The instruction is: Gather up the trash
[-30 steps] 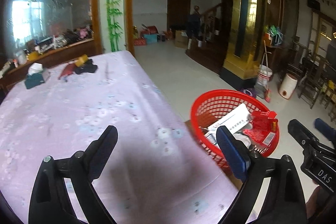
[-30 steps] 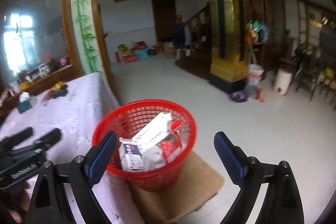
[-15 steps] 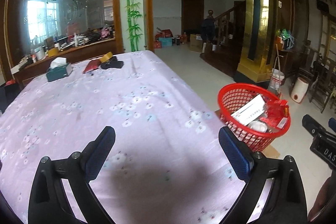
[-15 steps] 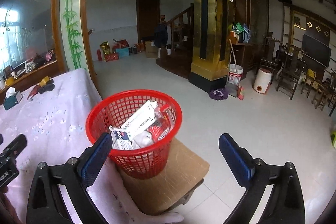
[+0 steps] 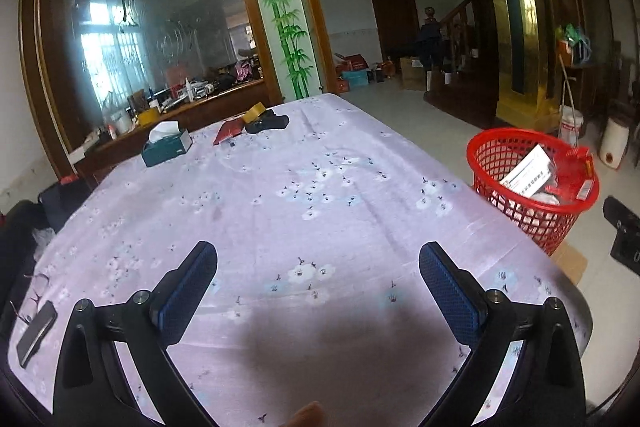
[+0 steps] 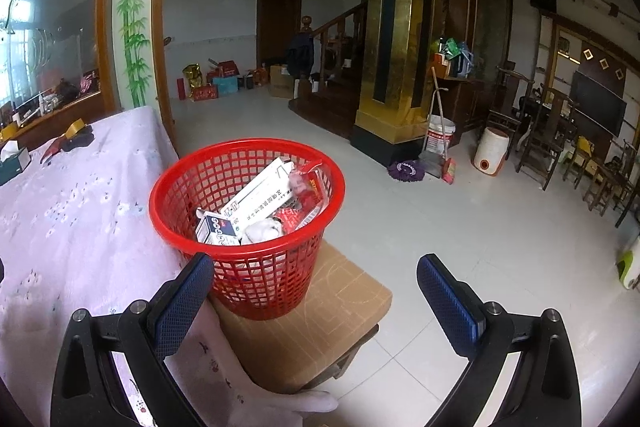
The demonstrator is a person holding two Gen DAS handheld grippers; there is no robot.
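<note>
Beside the far right edge of the table (image 5: 280, 195), which wears a lilac cloth printed with small white blossoms, my red plastic mesh basket (image 6: 244, 227) stands on a brown cardboard-topped stool (image 6: 320, 323). Inside the basket lie a long white carton with printed text (image 6: 260, 199), a small blue-and-white box (image 6: 218, 229), a crumpled white tissue (image 6: 264, 229) and red-printed clear wrappers (image 6: 308, 195).

My left tongs (image 5: 318, 291) hang over the near part of the cloth; their jaws have just been opening and now stand wide with nothing between them. My right tongs (image 6: 316, 295) point toward the basket and stool, jaws likewise spread wide and gripping nothing; the left blue pad sits in front of the basket's lower wall in that view.

At the table's far end rest a dark green tissue box (image 5: 166, 149), a red packet (image 5: 229, 131), a yellow tape roll (image 5: 256, 111) and a black object (image 5: 270, 123). Near my left a dark phone (image 5: 36, 333) lies on the cloth.
</note>
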